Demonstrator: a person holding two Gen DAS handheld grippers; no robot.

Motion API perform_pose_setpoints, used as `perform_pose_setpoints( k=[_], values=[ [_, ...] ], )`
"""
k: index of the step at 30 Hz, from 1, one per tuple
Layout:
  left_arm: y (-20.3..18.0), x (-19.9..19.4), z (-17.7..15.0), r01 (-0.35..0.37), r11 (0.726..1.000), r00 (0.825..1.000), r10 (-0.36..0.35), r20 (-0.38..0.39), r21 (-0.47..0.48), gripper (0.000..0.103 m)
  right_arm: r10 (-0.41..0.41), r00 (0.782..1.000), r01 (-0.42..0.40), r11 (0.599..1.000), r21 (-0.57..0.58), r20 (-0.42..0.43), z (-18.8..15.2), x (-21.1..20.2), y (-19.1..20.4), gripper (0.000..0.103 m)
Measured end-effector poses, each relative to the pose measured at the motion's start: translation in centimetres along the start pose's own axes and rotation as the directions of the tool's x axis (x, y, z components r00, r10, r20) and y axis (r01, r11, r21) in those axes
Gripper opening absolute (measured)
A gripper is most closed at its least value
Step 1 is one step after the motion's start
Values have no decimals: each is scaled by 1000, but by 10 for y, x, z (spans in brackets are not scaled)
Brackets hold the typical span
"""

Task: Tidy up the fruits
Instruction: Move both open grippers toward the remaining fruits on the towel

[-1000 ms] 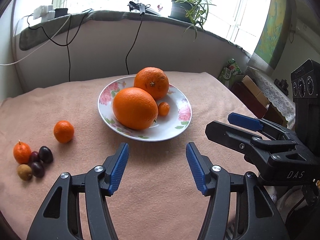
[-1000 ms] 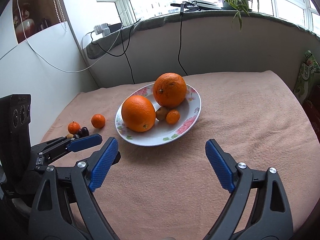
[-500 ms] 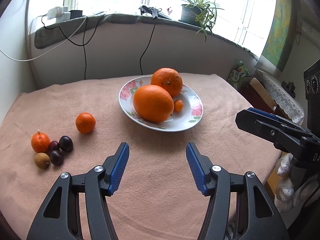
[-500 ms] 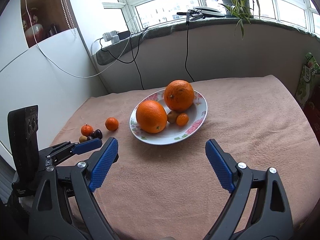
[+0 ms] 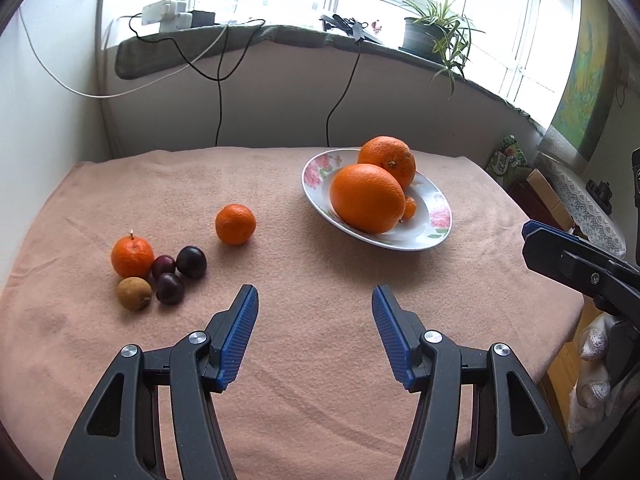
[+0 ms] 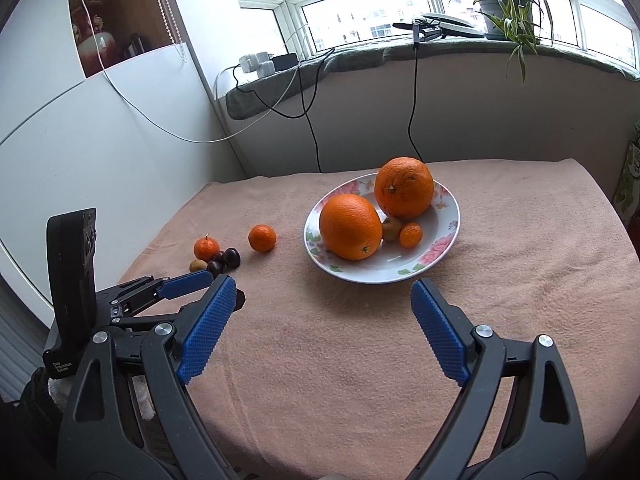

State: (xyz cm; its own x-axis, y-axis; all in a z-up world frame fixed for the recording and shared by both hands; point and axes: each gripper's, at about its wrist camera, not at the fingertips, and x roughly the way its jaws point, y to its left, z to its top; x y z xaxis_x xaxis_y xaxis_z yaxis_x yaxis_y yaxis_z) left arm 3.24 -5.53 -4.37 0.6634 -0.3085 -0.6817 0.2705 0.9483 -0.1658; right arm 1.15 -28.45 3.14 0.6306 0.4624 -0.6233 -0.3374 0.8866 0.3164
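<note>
Hand-held gripper work first: the left hand-held gripper hovers above the desk with jaws spread and nothing between them, pointing between the loose fruit and the plate. The right hand-held gripper hovers likewise, jaws wide apart and empty, aimed at the plate. A peach cloth covers the desk, which stands under a window sill carrying a potted plant and cables. On the plate lie two large oranges, one tiny orange fruit and one brown fruit. Off the plate, to its left, sit two mandarins, three dark plums and one more brown fruit.
</note>
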Motion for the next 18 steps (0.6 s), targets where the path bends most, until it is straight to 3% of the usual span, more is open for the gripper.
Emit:
perform_pose_setpoints(
  k=[18],
  values=[
    [53,-1,-6,-83,993,997,83,-6,-81,59,32,998,-33,999,-25,-51,-1,15,29,91]
  ],
)
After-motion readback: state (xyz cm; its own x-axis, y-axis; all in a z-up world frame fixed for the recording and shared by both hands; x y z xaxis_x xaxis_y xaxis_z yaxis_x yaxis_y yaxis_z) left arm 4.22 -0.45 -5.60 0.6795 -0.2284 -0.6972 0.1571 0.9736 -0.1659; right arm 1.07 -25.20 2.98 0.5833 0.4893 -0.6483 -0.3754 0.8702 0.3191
